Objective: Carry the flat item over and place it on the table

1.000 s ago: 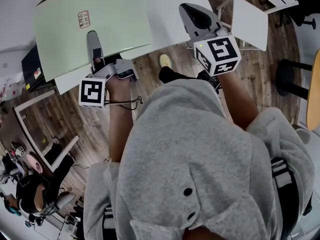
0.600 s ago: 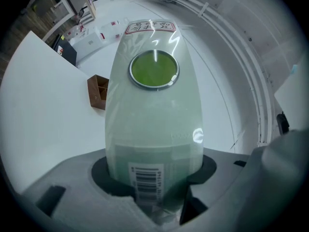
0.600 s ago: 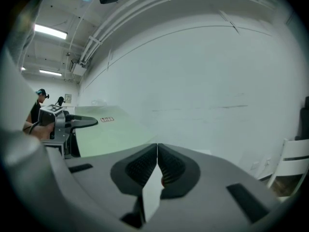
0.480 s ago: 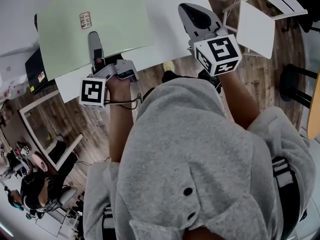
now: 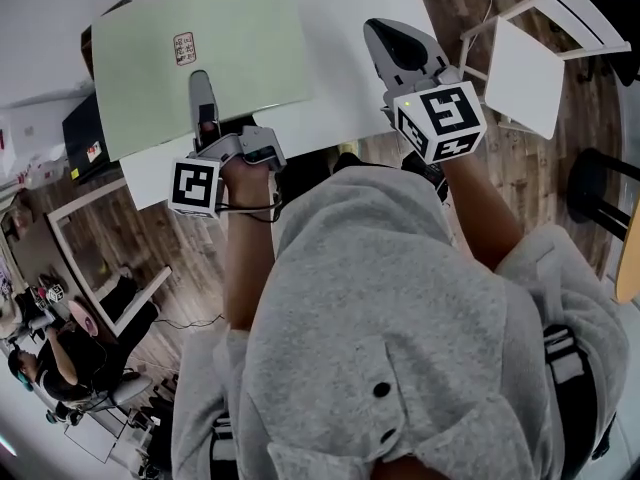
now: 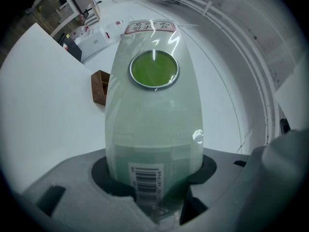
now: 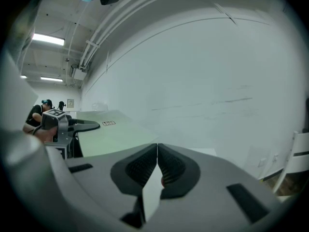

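Findings, nearest first.

The left tool (image 5: 203, 93) is clamped on the near end of the pale green flat rectangular item (image 5: 250, 53). Its jaws stand partly apart, pressing that end just by a white barcode sticker (image 6: 145, 182). From this tool the item runs straight ahead, about level.

The right tool (image 5: 392, 38) has its jaws drawn together on a thin white strip (image 7: 148, 197). We cannot tell whether that strip belongs to the item, whose green face spreads out to this tool's left.

Beneath and ahead of both tools lies the white table (image 5: 350, 78). The item is held above it, and we cannot confirm that it touches anywhere.

Farther out, a small brown box (image 6: 100, 87) sits ahead and to the left of the left tool. A white chair (image 5: 525, 73) stands off to the right of the right tool.

We judge the carry all but done, with the placing step in hand. The next move calls for lowering both tools evenly, keeping the item flat, until its underside rests on the table. Only then should the jaws let go and draw back. The item's far end should stay clear of the brown box.
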`<act>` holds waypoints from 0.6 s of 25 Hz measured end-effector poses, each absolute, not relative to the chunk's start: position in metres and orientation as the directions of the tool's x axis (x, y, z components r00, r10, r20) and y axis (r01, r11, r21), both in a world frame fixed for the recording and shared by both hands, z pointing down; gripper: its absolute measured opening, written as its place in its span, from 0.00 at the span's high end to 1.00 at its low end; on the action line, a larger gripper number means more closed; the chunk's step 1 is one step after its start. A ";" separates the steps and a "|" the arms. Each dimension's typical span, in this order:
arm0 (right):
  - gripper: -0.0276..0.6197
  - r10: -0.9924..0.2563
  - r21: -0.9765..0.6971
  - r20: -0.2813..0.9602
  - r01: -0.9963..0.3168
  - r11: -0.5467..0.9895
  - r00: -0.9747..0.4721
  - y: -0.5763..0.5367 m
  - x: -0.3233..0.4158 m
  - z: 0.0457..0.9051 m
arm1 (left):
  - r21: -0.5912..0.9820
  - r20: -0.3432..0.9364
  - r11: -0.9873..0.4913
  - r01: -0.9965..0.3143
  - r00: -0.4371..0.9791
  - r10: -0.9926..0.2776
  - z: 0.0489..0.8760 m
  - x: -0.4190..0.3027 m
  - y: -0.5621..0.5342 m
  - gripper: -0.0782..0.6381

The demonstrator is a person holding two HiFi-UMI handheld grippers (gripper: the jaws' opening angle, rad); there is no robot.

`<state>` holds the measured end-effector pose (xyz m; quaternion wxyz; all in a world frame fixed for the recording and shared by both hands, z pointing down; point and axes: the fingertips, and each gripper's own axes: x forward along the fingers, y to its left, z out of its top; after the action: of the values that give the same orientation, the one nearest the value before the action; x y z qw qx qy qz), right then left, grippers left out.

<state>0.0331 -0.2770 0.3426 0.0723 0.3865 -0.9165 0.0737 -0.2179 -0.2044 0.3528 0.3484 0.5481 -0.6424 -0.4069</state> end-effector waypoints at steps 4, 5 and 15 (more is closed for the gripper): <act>0.92 -0.702 -0.082 0.178 -0.721 0.688 -0.690 -0.278 0.030 0.341 | 0.911 0.015 0.079 -0.405 -0.159 -0.987 0.360 -0.223 -0.209 0.51; 0.92 -0.704 -0.082 0.178 -0.723 0.686 -0.687 -0.279 0.028 0.341 | 0.913 0.019 0.082 -0.400 -0.158 -0.987 0.362 -0.226 -0.212 0.51; 0.92 -0.734 -0.065 0.209 -0.758 0.649 -0.646 -0.296 0.010 0.351 | 0.919 0.056 0.099 -0.381 -0.122 -0.991 0.395 -0.255 -0.252 0.51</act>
<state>0.0105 -0.2960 0.3505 0.0820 0.4126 -0.9043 0.0732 -0.2548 -0.2520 0.3945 0.3831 0.5404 -0.6347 -0.3979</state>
